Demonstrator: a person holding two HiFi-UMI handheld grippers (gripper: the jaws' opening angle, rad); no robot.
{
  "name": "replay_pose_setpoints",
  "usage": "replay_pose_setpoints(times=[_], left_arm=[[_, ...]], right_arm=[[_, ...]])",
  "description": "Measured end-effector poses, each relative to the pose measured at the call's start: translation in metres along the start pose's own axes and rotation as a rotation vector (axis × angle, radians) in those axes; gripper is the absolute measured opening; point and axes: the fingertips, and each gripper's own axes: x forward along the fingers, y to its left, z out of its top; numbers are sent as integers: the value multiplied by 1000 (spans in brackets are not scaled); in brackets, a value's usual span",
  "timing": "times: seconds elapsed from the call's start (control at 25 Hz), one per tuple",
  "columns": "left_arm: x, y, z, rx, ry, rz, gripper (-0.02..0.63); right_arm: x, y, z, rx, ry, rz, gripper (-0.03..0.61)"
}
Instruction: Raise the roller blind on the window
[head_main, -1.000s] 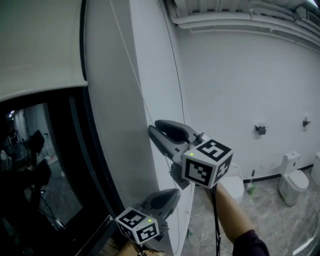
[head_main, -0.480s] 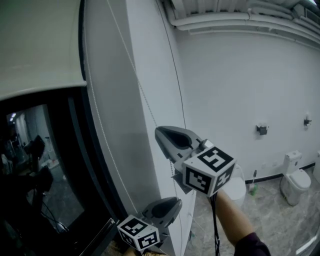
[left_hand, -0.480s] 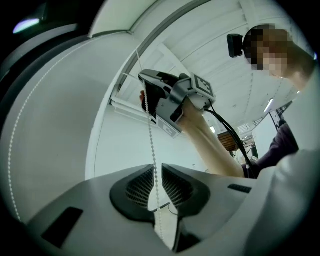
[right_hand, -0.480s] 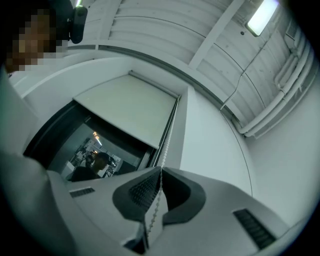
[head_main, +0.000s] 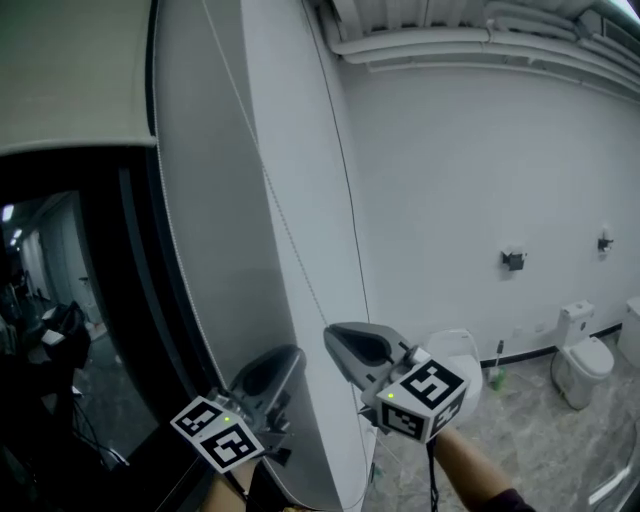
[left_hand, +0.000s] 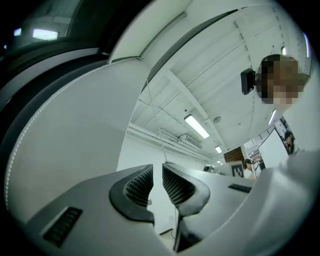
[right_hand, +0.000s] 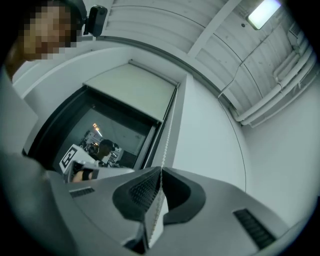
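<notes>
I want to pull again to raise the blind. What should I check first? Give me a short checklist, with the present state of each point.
1. Right tool grips the bead chain: ok; its jaws have just been closing and now pinch it.
2. Left tool grips a strand: cannot tell; jaws almost together, a thin cord rises from their tips.
3. Chain above the right tool runs straight, untangled: ok.
4. Blind fully raised: not ok; it covers the top of the window.

The roller blind (head_main: 70, 70) is cream, the bead cord (right_hand: 168, 129) white, the wall (head_main: 480, 180) white.
</notes>
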Motion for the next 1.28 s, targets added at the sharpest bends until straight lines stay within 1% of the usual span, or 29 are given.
replay_pose_setpoints(times=[0.16,0.2,0.24,0.28,0.4,0.52,0.6,0.76,0.8,0.88,0.96,1.04,1.16,1.28], left_arm=[[24,1,34,10,-39,-12,20],[31,0,41,12,-47,-16,32],[38,-2,47,13,-55,-22,61],[44,-4,53,14,-60,-28,75],[56,-11,67,19,-72,-44,80],[62,-14,75,11,-87,-52,78],[68,-15,78,24,-91,-45,78],[75,-19,77,47,-72,-39,76],[76,-19,75,45,-69,-37,46],[75,-18,70,23,-75,-34,20],[72,-15,69,12,-86,-25,14],[68,-13,70,27,-92,-12,12],[59,-14,69,46,-96,-5,12],[52,-16,61,66,-77,4,11]], right_arm=[[-15,9,-23,-2,23,-3,17],[-19,11,-28,1,30,-2,17],[-22,13,-32,6,36,-1,17],[-25,15,-35,12,38,-1,17],[-33,22,-43,22,42,1,17],[-42,28,-51,38,57,2,17],[-49,30,-55,49,59,3,17],[-59,36,-66,84,94,-4,17],[-62,36,-68,90,98,-11,17],[-67,32,-72,96,78,-18,17],[-70,30,-71,117,63,-24,17],[-72,26,-64,120,24,-31,17],[-77,17,-51,87,-72,-50,17],[-73,16,-35,87,-119,-43,17]])
